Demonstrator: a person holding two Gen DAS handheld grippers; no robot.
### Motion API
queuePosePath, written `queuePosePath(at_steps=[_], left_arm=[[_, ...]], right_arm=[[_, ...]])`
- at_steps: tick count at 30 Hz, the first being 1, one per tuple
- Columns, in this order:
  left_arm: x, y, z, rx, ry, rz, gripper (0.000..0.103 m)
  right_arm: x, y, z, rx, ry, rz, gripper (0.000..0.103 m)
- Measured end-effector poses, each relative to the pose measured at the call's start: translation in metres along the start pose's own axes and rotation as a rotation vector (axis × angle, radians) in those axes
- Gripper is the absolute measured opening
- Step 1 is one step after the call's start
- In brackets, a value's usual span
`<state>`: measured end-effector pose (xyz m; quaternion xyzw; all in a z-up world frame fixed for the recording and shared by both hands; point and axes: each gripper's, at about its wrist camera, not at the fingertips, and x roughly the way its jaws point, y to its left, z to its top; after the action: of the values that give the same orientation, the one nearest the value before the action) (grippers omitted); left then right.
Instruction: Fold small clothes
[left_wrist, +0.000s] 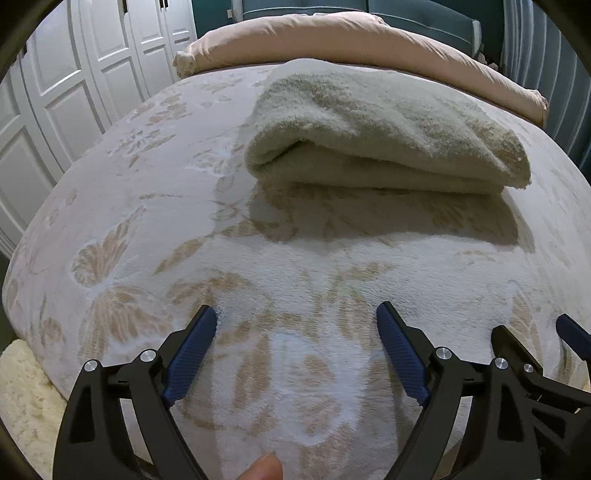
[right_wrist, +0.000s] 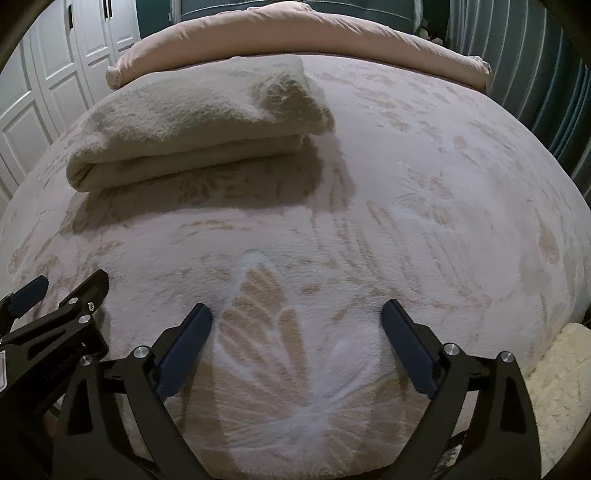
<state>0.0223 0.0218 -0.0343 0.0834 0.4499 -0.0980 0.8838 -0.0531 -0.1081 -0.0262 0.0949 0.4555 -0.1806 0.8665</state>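
Observation:
A folded cream fleece cloth (left_wrist: 384, 136) lies in a thick stack on the bed's butterfly-patterned blanket (left_wrist: 155, 206). It also shows in the right wrist view (right_wrist: 195, 125), at the upper left. My left gripper (left_wrist: 297, 317) is open and empty, low over the blanket, well short of the cloth. My right gripper (right_wrist: 297, 315) is open and empty, beside the left one and to the right of the cloth. Each gripper shows at the edge of the other's view: the right one (left_wrist: 535, 343) and the left one (right_wrist: 66, 291).
A pink pillow (left_wrist: 332, 40) lies across the head of the bed against a teal headboard (left_wrist: 406, 11). White panelled wardrobe doors (left_wrist: 74, 81) stand to the left. A curtain (right_wrist: 524, 74) hangs to the right. A fluffy cream rug (right_wrist: 561, 380) lies beside the bed.

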Motion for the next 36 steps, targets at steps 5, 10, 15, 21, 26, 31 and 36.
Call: queuePosePath(at_steps=[5, 10, 15, 21, 26, 31, 36], left_arm=[[-0.0015, -0.0010, -0.0022, -0.007, -0.009, 0.001, 0.086], [-0.0012, 0.0006, -0.0033, -0.010, -0.017, 0.004, 0.088], [-0.0004, 0.0010, -0.0027, -0.012, -0.007, 0.005, 0.088], [0.0018, 0.0034, 0.0001, -0.010, 0.003, 0.008, 0.090], [0.0032, 0.0040, 0.0016, -0.010, 0.011, 0.011, 0.090], [0.0030, 0.0035, 0.0012, -0.010, 0.011, 0.010, 0.090], [0.0042, 0.0030, 0.0024, -0.009, 0.028, 0.017, 0.090]], right_arm=[[0.0016, -0.0018, 0.0005, 0.001, 0.002, 0.002, 0.094], [0.0030, -0.0047, 0.0013, -0.004, -0.001, 0.000, 0.096], [0.0041, -0.0052, 0.0010, 0.003, -0.001, 0.005, 0.097], [0.0064, -0.0081, 0.0033, 0.001, 0.004, 0.010, 0.098], [0.0068, -0.0077, 0.0030, 0.002, 0.003, 0.012, 0.098], [0.0072, -0.0075, 0.0033, 0.002, 0.003, 0.012, 0.098], [0.0078, -0.0055, 0.0036, 0.008, 0.008, 0.009, 0.098]])
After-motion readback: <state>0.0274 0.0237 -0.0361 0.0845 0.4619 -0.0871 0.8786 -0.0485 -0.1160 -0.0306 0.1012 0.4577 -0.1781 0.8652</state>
